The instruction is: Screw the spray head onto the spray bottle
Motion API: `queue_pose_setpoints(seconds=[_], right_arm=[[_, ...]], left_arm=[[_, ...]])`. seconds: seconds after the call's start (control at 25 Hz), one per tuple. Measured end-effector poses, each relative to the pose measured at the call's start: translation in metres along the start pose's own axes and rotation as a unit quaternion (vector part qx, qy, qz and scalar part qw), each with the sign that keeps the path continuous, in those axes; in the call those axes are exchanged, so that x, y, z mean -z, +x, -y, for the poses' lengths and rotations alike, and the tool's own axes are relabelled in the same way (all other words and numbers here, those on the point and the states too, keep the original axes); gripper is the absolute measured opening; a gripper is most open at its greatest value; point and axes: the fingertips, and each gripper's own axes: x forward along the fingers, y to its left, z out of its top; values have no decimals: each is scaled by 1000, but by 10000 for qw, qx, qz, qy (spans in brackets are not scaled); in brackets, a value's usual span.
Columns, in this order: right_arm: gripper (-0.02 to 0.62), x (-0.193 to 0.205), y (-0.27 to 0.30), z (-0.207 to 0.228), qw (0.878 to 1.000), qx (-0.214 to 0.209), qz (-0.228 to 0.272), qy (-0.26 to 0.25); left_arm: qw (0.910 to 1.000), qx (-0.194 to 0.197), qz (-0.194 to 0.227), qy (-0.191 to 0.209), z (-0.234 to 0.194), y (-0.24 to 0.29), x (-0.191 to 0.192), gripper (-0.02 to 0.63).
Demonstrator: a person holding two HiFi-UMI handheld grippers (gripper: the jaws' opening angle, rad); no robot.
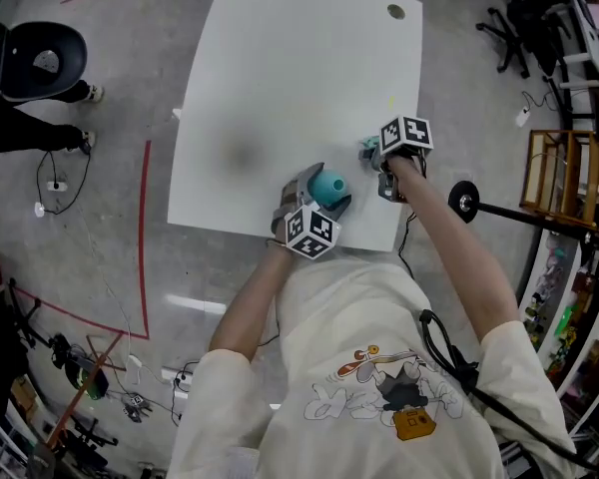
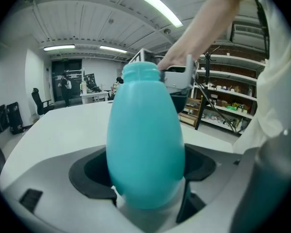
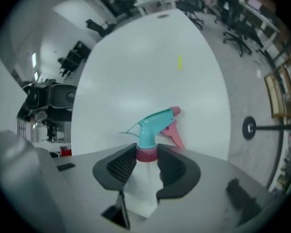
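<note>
Table (image 1: 280, 88): white, lying under both my grippers, which are working near its six o'clock edge in the head view.
Left gripper (image 2: 145, 181): I am clamping its jaws round the belly of the spray bottle.
Right gripper (image 3: 146, 161): I am gripping the spray head by its pink collar, at two o'clock from my left gripper in the head view.
Spray bottle (image 2: 145, 140): teal, its bare open neck pointing to twelve o'clock in the left gripper view.
Spray head (image 3: 153, 123): teal, its pink nozzle tip pointing toward two o'clock in the right gripper view, not yet sitting on the neck.
</note>
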Motion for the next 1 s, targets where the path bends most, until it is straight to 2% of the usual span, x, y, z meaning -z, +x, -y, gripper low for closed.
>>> queue_pose_setpoints(seconds=[0.04,0.12,0.2,0.28,0.4,0.52,0.64,0.76,0.88,1.0], right_arm=[[135,-4,-12,-10,9986,-130,320,-403],[135,-13,-47,-36,9870,-464,1035,-1138],[135,-19,-88,-65,9664,-893,1723,-1683],[135,-22,-132,-91,9403,-1279,2338,-2115],[135,-20,-206,-120,8931,-1490,3114,-2885],[135,-5,-282,-142,8384,-1783,3693,-3590],[135,20,-349,-162,7785,-2228,4128,-4169],[135,41,-389,-190,7356,-2516,4230,-4654],[135,53,-410,-211,7119,-2637,4191,-4980],[135,63,-416,-214,7028,-2782,4111,-5096]], left_arm=[[10000,-40,-37,-74,-3,-2,-4,411],[9997,-115,-78,-209,-10,-8,-15,411],[9993,-104,-111,-352,-17,-17,-27,411],[9992,-9,-189,-344,-23,-25,-41,411],[9992,135,-353,-124,-20,-36,-68,411],[9980,325,-518,134,-4,-43,-103,411],[9928,941,-673,311,21,-48,-133,411],[9829,1551,-790,597,32,-59,-150,411],[9765,1800,-803,874,29,-68,-164,411],[9690,2167,-682,968,39,-75,-176,411]])
